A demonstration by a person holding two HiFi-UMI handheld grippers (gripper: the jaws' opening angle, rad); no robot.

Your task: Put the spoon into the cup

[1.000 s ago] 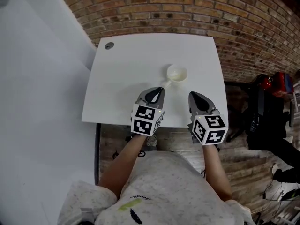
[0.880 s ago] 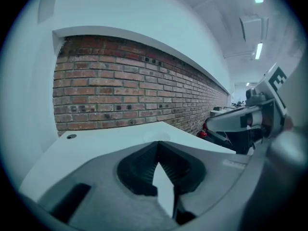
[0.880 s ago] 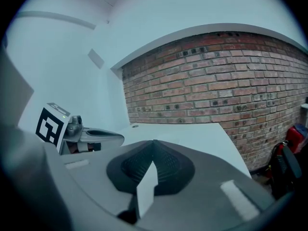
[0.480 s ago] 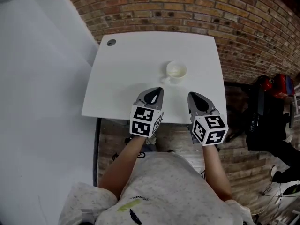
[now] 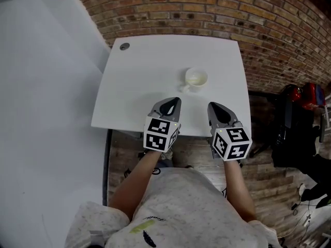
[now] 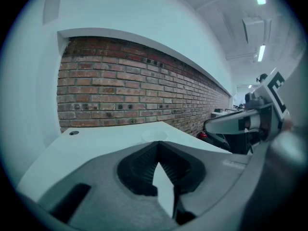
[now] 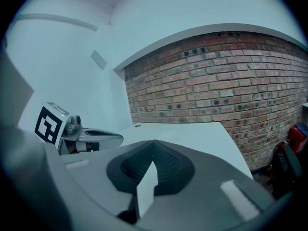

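The left tool [image 5: 175, 101] and the right tool [image 5: 211, 106] each have their jaws closed together on nothing, side by side over the worktop's [image 5: 139, 87] 6 o'clock edge. The white cup [image 5: 196, 78] stands on the worktop apart from both, at 1 o'clock from the left tool. A pale stub [image 5: 184, 88] juts from its rim toward 7 o'clock, too small to identify.

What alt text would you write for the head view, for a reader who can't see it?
Seen from above, a person holds the left gripper and the right gripper, both shut and empty, side by side over the near edge of a white table. A white cup stands on the table just beyond them, and a brick wall runs behind.
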